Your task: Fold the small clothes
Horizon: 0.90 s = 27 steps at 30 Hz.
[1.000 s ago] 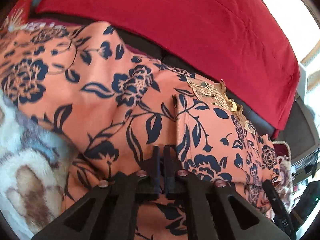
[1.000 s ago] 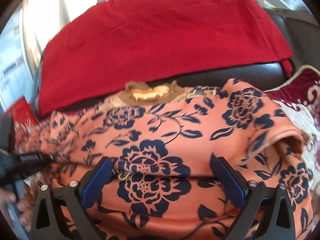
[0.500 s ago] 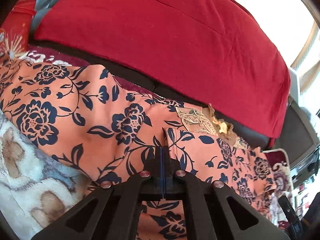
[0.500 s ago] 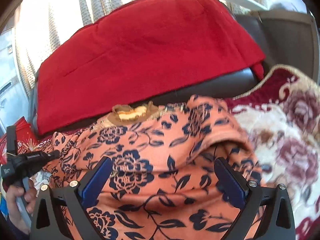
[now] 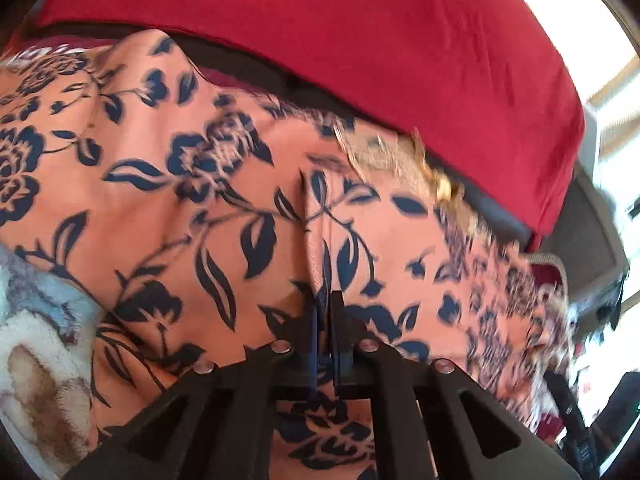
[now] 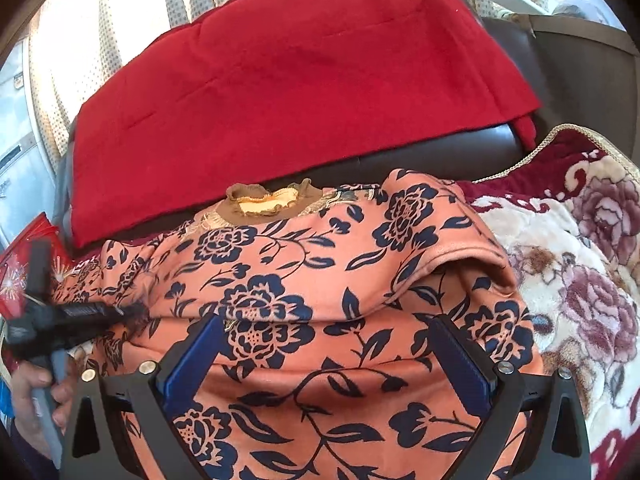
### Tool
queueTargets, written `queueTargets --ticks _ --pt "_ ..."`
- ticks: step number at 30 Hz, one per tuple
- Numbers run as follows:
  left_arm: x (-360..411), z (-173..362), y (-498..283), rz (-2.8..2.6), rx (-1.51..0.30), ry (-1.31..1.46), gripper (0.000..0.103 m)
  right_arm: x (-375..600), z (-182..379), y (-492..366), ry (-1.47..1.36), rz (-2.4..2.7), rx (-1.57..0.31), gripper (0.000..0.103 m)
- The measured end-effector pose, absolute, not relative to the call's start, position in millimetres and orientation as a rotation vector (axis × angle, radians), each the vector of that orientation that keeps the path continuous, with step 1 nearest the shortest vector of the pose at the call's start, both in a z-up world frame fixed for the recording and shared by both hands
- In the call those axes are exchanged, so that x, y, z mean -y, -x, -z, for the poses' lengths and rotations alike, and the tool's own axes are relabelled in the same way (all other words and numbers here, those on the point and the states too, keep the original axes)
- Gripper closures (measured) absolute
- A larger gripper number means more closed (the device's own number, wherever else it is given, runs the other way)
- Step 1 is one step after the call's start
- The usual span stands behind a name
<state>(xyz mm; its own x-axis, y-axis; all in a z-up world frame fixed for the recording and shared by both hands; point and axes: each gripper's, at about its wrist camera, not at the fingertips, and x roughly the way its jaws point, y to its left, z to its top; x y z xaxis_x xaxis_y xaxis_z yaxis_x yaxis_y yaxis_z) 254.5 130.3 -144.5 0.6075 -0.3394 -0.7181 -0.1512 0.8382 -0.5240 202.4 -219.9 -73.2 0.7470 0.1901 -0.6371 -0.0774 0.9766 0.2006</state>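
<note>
Left wrist view: the left gripper [image 5: 325, 308] has its two black fingers [image 5: 308, 336] nearly pressed together, only a thin slit between them, and a ridge of the orange top [image 5: 224, 216] runs into that slit, so the jaws pinch a fold of the cloth. The top, orange with dark blue flowers and leaves, fills most of the picture and is blurred toward the right. Its gold collar [image 5: 384, 156] lies at the far edge, close under a red cloth [image 5: 360, 40] draped over a dark sofa back [image 5: 496, 216]. At lower left a pale fleecy blanket [image 5: 36, 344] shows beside the top.

Right wrist view: the right gripper [image 6: 326, 360] stands wide, its blue pads [image 6: 192, 360] well apart above the top [image 6: 320, 288], with nothing pressed between them. The top lies spread on the seat, the collar [image 6: 264, 206] at the far side against the sofa back [image 6: 440, 152], which carries the red cloth [image 6: 288, 88]. A folded sleeve opening gapes at the top's right side. The blanket [image 6: 560, 272], cream with plum roses and a dark red border, lies just right of the top and under it. At left the left gripper [image 6: 132, 312] reaches into the top's left edge, with a hand [image 6: 36, 396] on its grip. A red packet [image 6: 20, 272] lies behind it, and a dotted curtain [image 6: 100, 32] hangs beyond the sofa.
</note>
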Motion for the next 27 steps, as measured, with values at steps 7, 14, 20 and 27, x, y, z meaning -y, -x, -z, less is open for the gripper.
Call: queueTargets --ticks 7,14,20,27 --pt "-159 103 -235 -0.039 -0.745 0.471 0.099 237 55 -218 -0.169 -0.117 -0.679 0.000" --pt "-137 140 -258 -0.109 -0.931 0.379 0.098 269 45 -275 -0.316 -0.076 -0.690 0.000" --pt "-140 145 -254 -0.091 -0.927 0.437 0.088 326 126 -326 -0.567 0.093 -1.023 0.000" --pt "-137 143 -246 0.003 -0.903 0.486 0.032 308 100 -296 -0.361 0.025 -0.928 0.000"
